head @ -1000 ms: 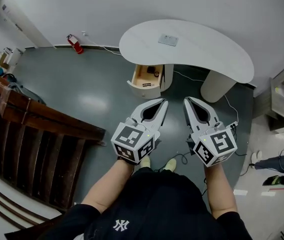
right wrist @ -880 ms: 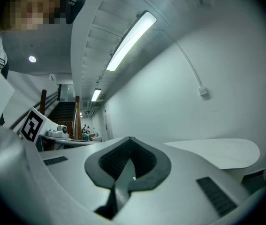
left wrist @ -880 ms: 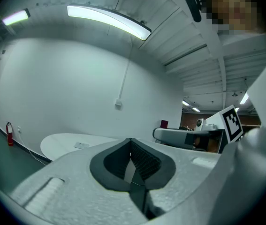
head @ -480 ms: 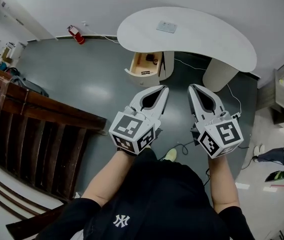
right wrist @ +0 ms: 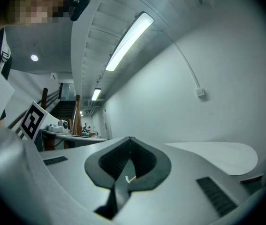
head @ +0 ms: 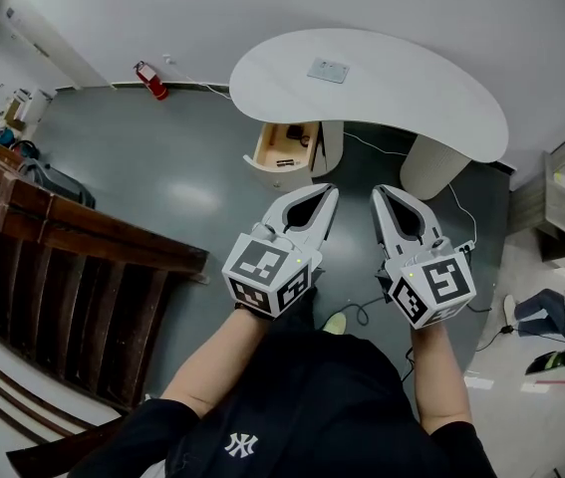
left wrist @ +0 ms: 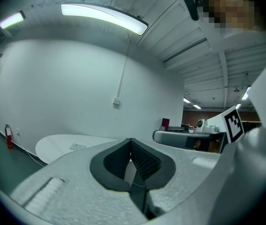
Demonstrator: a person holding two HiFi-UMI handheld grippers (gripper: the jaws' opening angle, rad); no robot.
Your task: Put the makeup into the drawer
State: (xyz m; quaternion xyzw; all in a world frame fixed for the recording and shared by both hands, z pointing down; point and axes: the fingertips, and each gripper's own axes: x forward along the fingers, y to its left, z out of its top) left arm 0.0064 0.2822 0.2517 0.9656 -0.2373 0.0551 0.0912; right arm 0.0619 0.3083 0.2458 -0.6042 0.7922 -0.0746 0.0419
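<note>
Head view, looking down. My left gripper [head: 329, 192] and right gripper [head: 377, 192] are held side by side at waist height, tips pointing forward. In each gripper view the jaws meet at their tips with only the hollow between the pads behind them: both are closed and carry nothing.

Ahead, and well apart from both, stands the white kidney-shaped table [head: 431, 98]. On its top lies a small flat grey rectangle [head: 328, 70], which I take to be the makeup, though it is too small to tell. Its long axis runs roughly across my line of sight. It sits almost straight beyond the left gripper's tip, so that one is marginally the nearer.

The open drawer [head: 259, 157] projects from under the table's near edge, ahead and slightly left of the left gripper, and already holds small dark items. The rectangle lies beyond the drawer and a little to its right.
</note>
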